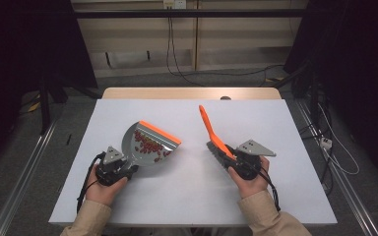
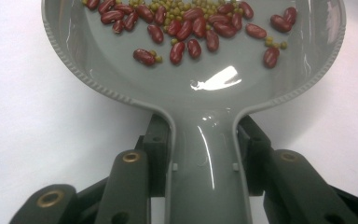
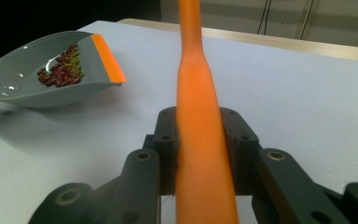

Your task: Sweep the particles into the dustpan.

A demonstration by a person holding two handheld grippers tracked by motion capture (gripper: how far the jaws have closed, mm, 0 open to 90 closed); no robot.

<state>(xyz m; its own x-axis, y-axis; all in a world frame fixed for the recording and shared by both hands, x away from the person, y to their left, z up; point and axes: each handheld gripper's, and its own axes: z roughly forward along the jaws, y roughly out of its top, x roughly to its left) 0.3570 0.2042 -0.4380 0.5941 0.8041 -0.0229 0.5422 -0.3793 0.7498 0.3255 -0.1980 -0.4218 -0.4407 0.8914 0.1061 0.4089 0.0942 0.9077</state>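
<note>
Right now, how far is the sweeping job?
Done: the beans lie in the dustpan. In hand: the left gripper grips the dustpan's handle, the right gripper grips the brush. Left, probably: emptying the dustpan and setting both tools down.

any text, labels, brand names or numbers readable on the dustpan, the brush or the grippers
None: no word, label, brand or number can be read in these pictures.
The grey dustpan with its beans is plain, with only glare on it.
The orange brush handle is plain.
The left gripper and right gripper carry no legible marking.
The wall socket at the back is too small to read.
</note>
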